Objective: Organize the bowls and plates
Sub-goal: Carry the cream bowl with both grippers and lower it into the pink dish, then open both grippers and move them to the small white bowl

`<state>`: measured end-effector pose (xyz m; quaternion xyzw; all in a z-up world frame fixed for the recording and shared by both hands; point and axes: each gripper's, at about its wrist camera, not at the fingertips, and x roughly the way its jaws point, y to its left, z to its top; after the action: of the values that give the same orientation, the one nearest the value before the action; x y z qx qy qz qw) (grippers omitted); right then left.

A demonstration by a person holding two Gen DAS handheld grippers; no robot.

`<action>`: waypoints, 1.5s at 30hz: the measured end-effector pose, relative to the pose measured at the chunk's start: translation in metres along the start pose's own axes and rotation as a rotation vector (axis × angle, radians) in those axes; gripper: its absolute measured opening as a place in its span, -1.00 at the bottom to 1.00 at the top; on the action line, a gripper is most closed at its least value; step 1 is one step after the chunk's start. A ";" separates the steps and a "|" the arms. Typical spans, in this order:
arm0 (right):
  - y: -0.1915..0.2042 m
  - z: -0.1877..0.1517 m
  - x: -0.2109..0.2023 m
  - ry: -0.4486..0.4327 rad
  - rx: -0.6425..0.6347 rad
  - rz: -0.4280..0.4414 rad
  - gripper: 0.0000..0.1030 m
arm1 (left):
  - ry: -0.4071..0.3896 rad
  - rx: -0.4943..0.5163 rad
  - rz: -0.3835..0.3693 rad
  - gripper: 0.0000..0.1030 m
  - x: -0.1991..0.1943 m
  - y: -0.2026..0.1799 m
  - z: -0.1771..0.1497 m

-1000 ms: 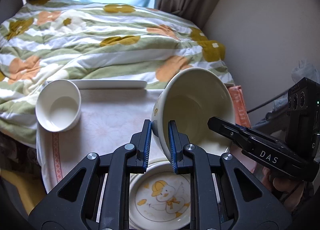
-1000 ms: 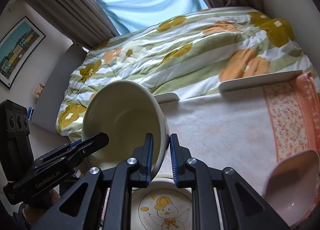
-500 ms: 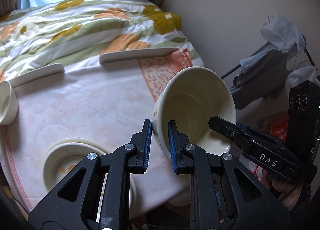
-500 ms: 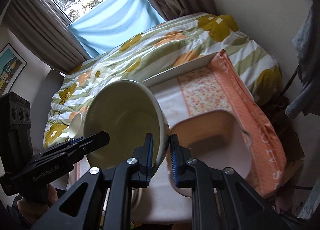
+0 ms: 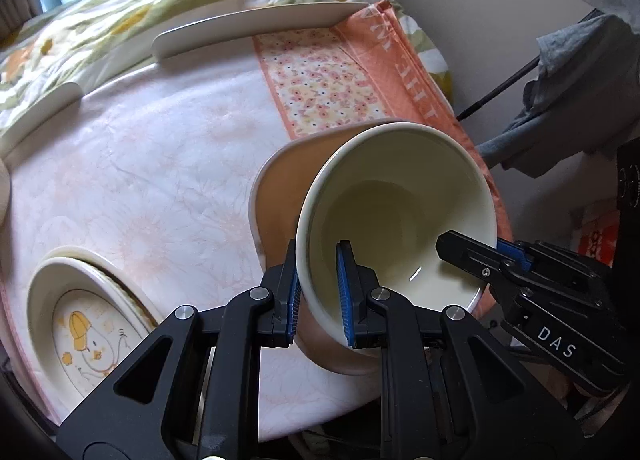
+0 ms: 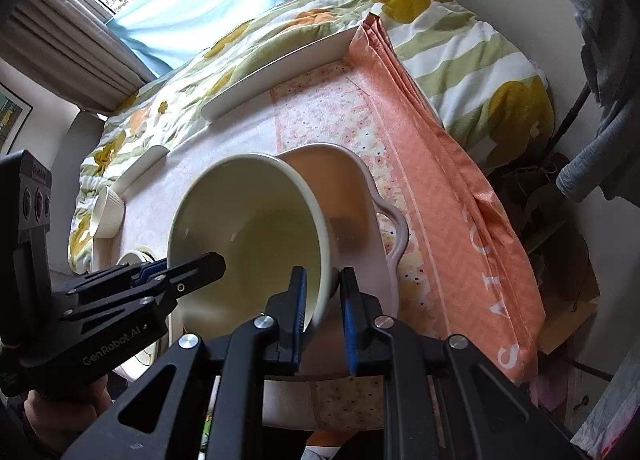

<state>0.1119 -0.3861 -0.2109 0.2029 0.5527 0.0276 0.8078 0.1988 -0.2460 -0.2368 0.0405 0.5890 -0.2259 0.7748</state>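
Cream bowl (image 5: 396,216) is held tilted above the pink handled dish (image 6: 352,196), its opening facing the cameras, gripped on both sides of its rim. Left gripper (image 5: 318,292) is clamped on the bowl's left rim, one blue pad inside and one outside the wall; right gripper (image 6: 323,302) is clamped on the opposite rim the same way. In the left wrist view the pink dish shows behind and below the bowl, resting on the near right part of the table's white floral cloth (image 5: 160,164). Duck plate (image 5: 88,340) sits at near left, nested on a larger cream plate. Small white ribbed bowl (image 6: 105,212) stands at far left of the table. Orange patterned cloth (image 6: 448,188) covers the right edge, and a striped flowered quilt (image 6: 472,48) lies beyond the table.
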 end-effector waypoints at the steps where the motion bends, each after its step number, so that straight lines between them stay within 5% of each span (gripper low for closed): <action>1: 0.002 0.001 0.002 0.004 -0.015 -0.009 -0.70 | -0.001 0.005 0.012 -0.72 0.002 -0.001 0.000; 14: -0.003 0.004 0.016 0.036 -0.067 -0.043 -0.70 | 0.016 0.111 0.174 -0.72 0.018 -0.017 0.006; 38: 0.002 0.004 -0.008 -0.010 -0.102 -0.056 -0.70 | -0.039 0.078 0.150 -0.72 -0.010 -0.014 0.003; 45: 0.027 0.020 -0.053 -0.120 -0.183 0.007 -0.70 | -0.180 -0.014 0.118 -0.71 -0.077 0.010 0.001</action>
<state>0.1146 -0.3818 -0.1485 0.1315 0.4977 0.0683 0.8546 0.1875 -0.2136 -0.1666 0.0494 0.5151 -0.1784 0.8369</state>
